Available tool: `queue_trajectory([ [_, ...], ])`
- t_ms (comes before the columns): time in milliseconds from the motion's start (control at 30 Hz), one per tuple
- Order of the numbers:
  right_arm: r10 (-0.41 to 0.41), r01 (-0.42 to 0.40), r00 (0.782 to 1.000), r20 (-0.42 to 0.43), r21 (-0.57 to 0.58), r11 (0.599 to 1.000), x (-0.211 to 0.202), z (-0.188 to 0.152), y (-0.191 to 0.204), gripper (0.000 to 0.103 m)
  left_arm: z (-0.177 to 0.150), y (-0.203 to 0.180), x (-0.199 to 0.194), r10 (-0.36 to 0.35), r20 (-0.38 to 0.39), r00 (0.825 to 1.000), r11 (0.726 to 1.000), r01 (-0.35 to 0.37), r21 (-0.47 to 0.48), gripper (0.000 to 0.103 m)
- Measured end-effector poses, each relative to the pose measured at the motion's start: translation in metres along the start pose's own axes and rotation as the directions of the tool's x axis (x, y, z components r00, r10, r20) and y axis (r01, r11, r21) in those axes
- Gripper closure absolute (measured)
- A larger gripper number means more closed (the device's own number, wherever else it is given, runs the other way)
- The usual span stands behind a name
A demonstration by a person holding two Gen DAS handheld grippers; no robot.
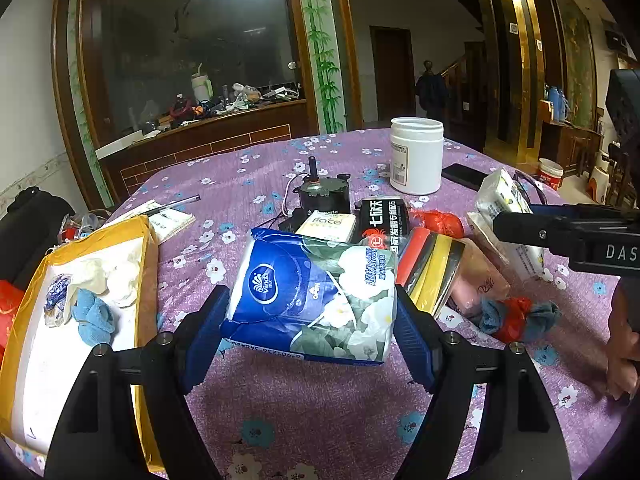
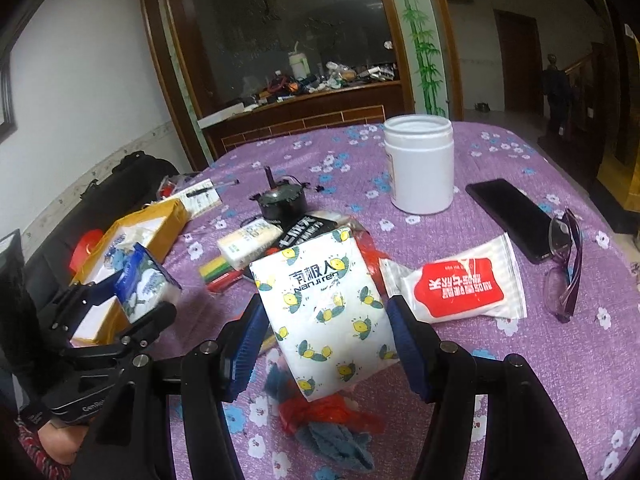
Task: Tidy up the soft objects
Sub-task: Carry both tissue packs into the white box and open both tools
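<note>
- While you hold both tools over the purple flowered table [image 1: 328,408], your left hand-held gripper [image 1: 312,316] stands spread wide, its blue pads [image 1: 208,320] pressing the two short ends of the blue tissue pack [image 1: 308,296].
- That blue tissue pack hangs clear of the cloth, its long axis running across from pad to pad, its printed face turned up toward the camera and tilted a little down to the right.
- It sits just right of the yellow-rimmed box [image 1: 148,280], which holds a blue sock [image 1: 94,316] and white crumpled pieces.
- Your right hand-held gripper [image 2: 324,320] is about half spread and clamps the bee-print tissue pack [image 2: 324,312] by its long sides.
- The bee-print tissue pack points away from you, its long axis running along the fingers, far end raised and leaning slightly left, near end low above a red plastic bag [image 2: 320,408] and a grey-blue cloth [image 2: 340,444].
- To the right of it a white and red sachet [image 2: 460,284] lies flat on the table, with a black phone [image 2: 512,216] and purple glasses [image 2: 568,268] beyond.
- A white jar [image 2: 420,164] stands upright farther back.
</note>
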State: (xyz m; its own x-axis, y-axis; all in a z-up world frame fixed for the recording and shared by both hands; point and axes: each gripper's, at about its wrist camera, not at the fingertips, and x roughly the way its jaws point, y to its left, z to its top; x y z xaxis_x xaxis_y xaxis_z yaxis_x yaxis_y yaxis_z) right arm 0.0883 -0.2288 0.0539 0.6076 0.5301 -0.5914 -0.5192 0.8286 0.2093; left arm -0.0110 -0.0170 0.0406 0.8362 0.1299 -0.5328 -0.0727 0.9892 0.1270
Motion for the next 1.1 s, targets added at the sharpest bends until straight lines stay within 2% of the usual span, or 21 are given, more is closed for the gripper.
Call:
queue_trajectory([
  [133, -0.02, 0.021, 1.0, 0.023, -0.031, 0.999, -0.003, 0.0, 0.005, 0.04, 0.001, 0.003, -0.002, 0.004, 0.01, 1.0, 1.0, -0.004, -0.015, 0.025],
  [400, -0.022, 0.022, 1.0, -0.022, 0.003, 1.0, 0.002, 0.001, 0.012, 0.04, 0.009, 0.027, -0.025, -0.008, 0.037, 0.999, 0.997, 0.011, -0.08, 0.025],
  [600, 0.056, -0.06, 0.996, -0.066, -0.064, 0.996, -0.004, 0.009, 0.074, 0.04, 0.009, 0.088, -0.041, 0.025, 0.013, 1.0, 0.982, -0.022, -0.187, 0.025],
  [733, 0.134, -0.148, 0.983, -0.126, -0.11, 0.983, 0.008, 0.015, 0.122, 0.041, 0.001, 0.14, -0.051, 0.111, -0.015, 0.994, 0.962, -0.111, -0.25, 0.025],
  [833, 0.19, -0.215, 0.964, -0.183, -0.128, 0.968, 0.024, 0.017, 0.157, 0.041, -0.012, 0.176, -0.054, 0.189, -0.043, 0.981, 0.938, -0.193, -0.287, 0.025],
  [900, 0.217, -0.248, 0.954, -0.207, -0.14, 0.959, 0.033, 0.018, 0.176, 0.041, -0.02, 0.196, -0.049, 0.213, -0.087, 0.973, 0.924, -0.229, -0.305, 0.025],
  [1000, 0.254, -0.299, 0.936, -0.243, -0.169, 0.939, 0.048, 0.018, 0.211, 0.041, -0.031, 0.224, -0.035, 0.206, -0.166, 0.965, 0.904, -0.252, -0.347, 0.025],
  [1100, 0.263, -0.322, 0.925, -0.276, -0.197, 0.926, 0.062, 0.016, 0.24, 0.041, -0.035, 0.245, -0.017, 0.139, -0.235, 0.962, 0.895, -0.224, -0.386, 0.025],
])
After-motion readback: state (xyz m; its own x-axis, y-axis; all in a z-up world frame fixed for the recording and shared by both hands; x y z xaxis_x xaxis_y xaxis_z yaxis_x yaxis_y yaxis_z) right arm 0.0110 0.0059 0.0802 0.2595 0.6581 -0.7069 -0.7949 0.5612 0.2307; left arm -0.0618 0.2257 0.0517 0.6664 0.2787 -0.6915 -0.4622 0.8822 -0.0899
